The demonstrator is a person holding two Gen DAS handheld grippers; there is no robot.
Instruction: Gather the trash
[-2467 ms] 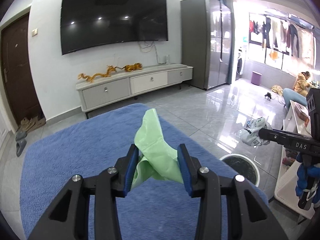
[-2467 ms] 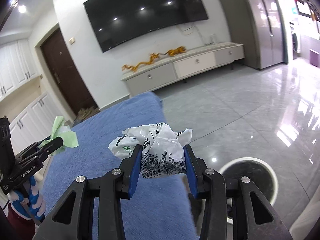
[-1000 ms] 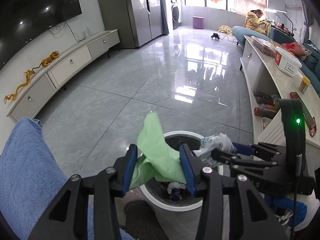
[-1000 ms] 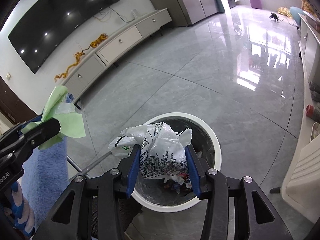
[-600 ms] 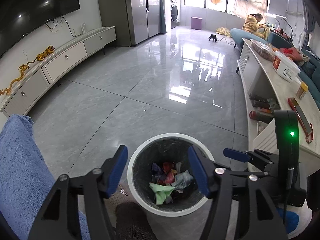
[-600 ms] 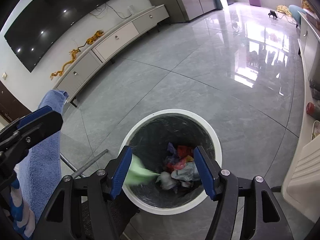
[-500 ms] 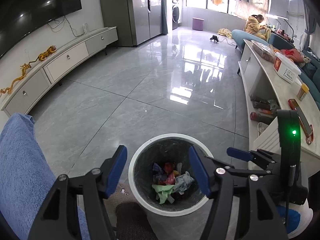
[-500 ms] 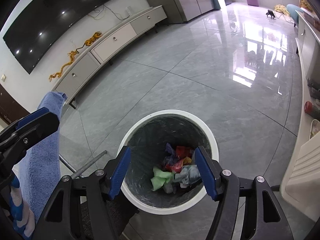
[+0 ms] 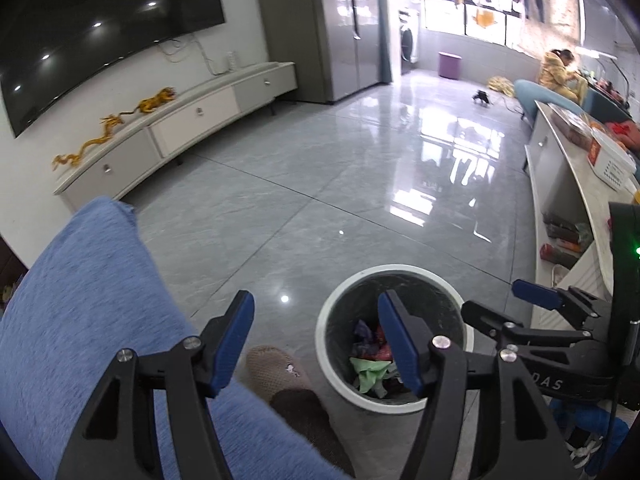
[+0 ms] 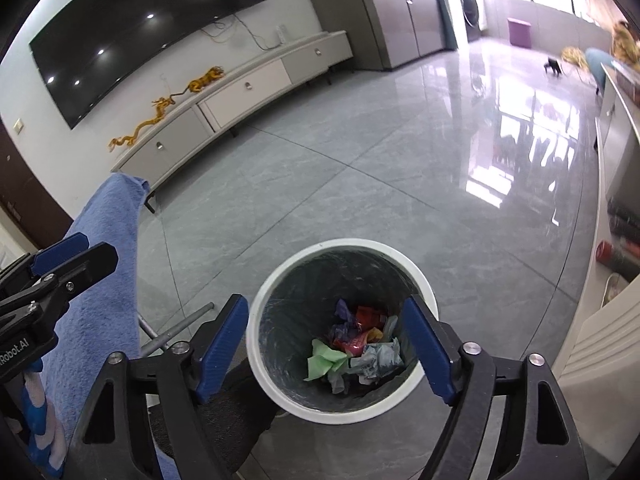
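Observation:
A round white-rimmed trash bin (image 10: 280,392) stands on the grey tile floor, also in the left wrist view (image 9: 324,356). Inside lie a green wrapper (image 10: 324,362), a crumpled white plastic bag (image 10: 378,358) and several coloured scraps. The green wrapper also shows in the left wrist view (image 9: 368,372). My right gripper (image 10: 326,350) is open and empty right above the bin. My left gripper (image 9: 316,342) is open and empty, over the bin's left rim and the floor beside it. Each gripper shows in the other's view, the right one (image 9: 536,296) and the left one (image 10: 68,256).
A table under a blue towel (image 9: 80,300) lies to the left of the bin. A slippered foot (image 9: 280,376) is close to the bin. A TV cabinet (image 9: 180,128) stands along the far wall. A long white counter (image 9: 580,184) runs along the right.
Both grippers carried their trash from over the blue towel to the bin and opened. The green wrapper and the white bag dropped into the bin. The left gripper has since swung a little left.

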